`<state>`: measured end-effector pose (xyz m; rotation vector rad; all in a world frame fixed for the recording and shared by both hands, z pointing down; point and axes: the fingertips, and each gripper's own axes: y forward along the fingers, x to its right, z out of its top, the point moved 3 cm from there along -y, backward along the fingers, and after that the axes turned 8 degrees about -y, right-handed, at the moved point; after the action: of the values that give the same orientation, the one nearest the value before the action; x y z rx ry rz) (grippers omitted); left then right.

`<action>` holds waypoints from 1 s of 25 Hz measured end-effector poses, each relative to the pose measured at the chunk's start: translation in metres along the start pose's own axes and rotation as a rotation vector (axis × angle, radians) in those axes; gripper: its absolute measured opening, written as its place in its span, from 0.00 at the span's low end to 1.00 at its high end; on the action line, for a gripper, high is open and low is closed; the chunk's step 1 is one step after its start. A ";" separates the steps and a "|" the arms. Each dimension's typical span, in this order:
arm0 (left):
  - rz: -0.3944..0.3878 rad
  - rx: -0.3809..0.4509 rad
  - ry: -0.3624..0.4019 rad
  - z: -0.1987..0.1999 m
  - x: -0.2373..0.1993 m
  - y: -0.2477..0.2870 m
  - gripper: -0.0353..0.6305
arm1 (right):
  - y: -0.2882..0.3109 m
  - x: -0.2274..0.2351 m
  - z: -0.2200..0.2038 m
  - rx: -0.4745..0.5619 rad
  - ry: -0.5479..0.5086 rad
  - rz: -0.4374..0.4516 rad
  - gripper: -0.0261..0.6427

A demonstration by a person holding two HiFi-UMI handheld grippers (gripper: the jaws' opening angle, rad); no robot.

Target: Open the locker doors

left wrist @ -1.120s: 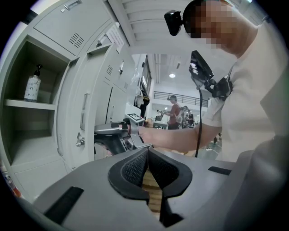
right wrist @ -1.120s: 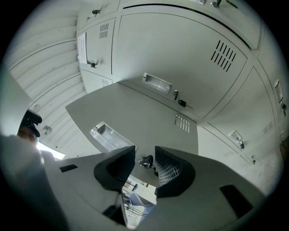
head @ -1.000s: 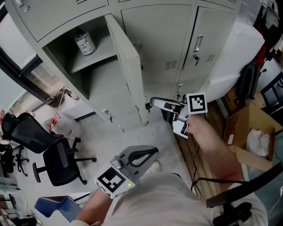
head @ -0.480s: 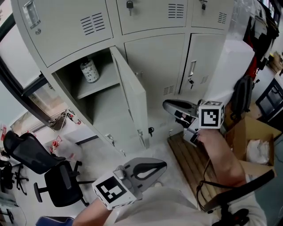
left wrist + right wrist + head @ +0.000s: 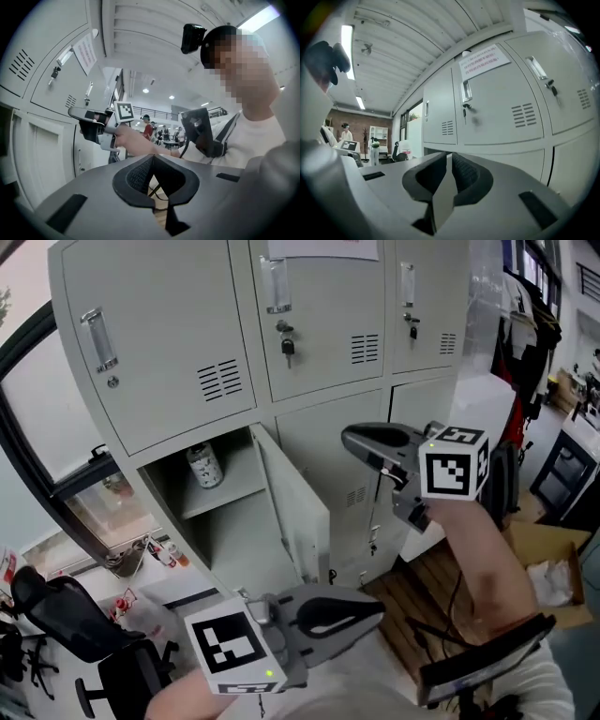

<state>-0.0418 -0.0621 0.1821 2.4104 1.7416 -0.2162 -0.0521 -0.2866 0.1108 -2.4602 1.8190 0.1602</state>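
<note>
1. Jaws on the right gripper [image 5: 447, 161] are pressed together with nothing between them. It hangs in the air in front of the lockers [image 5: 234, 381], apart from every door, and its view looks at the upper middle door [image 5: 323, 324].
2. The left gripper [image 5: 151, 159] also has its jaws closed tip to tip and holds nothing. It sits low, close to the person's body, and its view looks across at the right hand [image 5: 126, 138].
3. The upper middle door is shut. It carries a vertical handle [image 5: 275, 284], a key [image 5: 287, 345] in the lock just below, and a paper notice [image 5: 485, 61] near its top.
4. The upper left door [image 5: 159, 352] and upper right door [image 5: 427, 296] are shut too.
5. The lower left door [image 5: 292, 507] stands wide open, hinged on the right side of its compartment. Inside, a jar [image 5: 203, 466] stands upright on a shelf [image 5: 230, 491].
6. The lower middle door [image 5: 319, 442], partly behind the right gripper, is closed.
7. A black office chair [image 5: 66, 629] stands on the floor at lower left, and a cardboard box [image 5: 553, 568] lies at far right.
</note>
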 end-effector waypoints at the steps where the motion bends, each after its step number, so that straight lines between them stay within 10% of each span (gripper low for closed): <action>1: -0.010 0.005 0.005 0.008 0.000 -0.002 0.07 | 0.006 0.003 0.012 0.002 -0.021 -0.007 0.10; 6: -0.029 0.035 0.021 0.033 -0.004 -0.015 0.07 | 0.029 0.019 0.060 -0.017 -0.202 -0.082 0.10; 14: -0.076 0.057 -0.021 0.045 -0.012 -0.028 0.07 | 0.071 0.036 0.120 -0.128 -0.815 -0.250 0.10; 25: -0.126 0.088 -0.063 0.053 -0.019 -0.032 0.07 | 0.108 0.050 0.126 -0.378 -1.332 -0.258 0.10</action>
<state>-0.0793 -0.0814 0.1327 2.3269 1.8955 -0.3878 -0.1457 -0.3497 -0.0202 -1.7786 0.8777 1.7055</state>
